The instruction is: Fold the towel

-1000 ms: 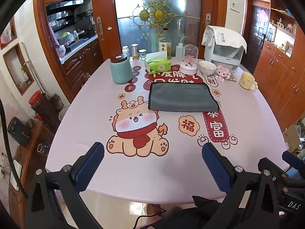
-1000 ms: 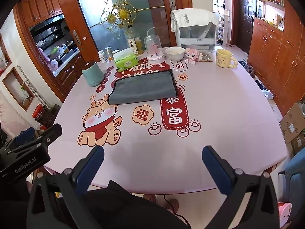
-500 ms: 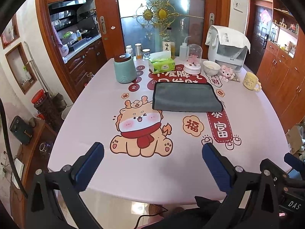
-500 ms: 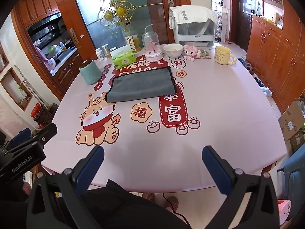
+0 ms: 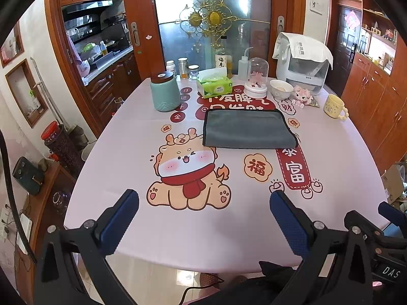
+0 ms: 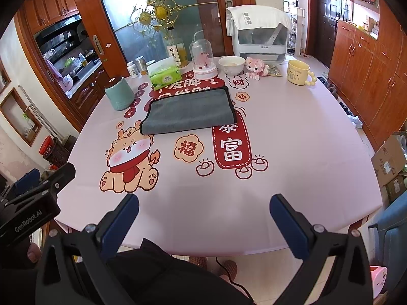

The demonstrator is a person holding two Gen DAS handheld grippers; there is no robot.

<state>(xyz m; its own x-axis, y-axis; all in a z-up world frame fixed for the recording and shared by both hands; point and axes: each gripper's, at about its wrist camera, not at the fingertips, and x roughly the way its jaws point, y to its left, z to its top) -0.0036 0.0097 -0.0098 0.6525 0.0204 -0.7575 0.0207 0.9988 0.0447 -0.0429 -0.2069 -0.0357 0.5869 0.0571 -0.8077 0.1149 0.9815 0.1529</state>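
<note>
Lying flat toward the far middle of the table (image 5: 122, 137), the grey towel (image 5: 248, 131) looks already doubled over, its rounded fold along the near edge. Both grippers hang near the table's front edge, well apart from it. The left gripper (image 5: 204, 204) has its blue-padded jaws spread wide with nothing between them, and the right gripper (image 6: 204, 204) is the same, wide apart and holding nothing. Behind the towel stand a green tissue box (image 5: 215, 86), a teal jar (image 5: 164, 94) to its left, a white bowl (image 5: 281, 89) and, farther right, a yellow mug (image 5: 334, 106).
</note>
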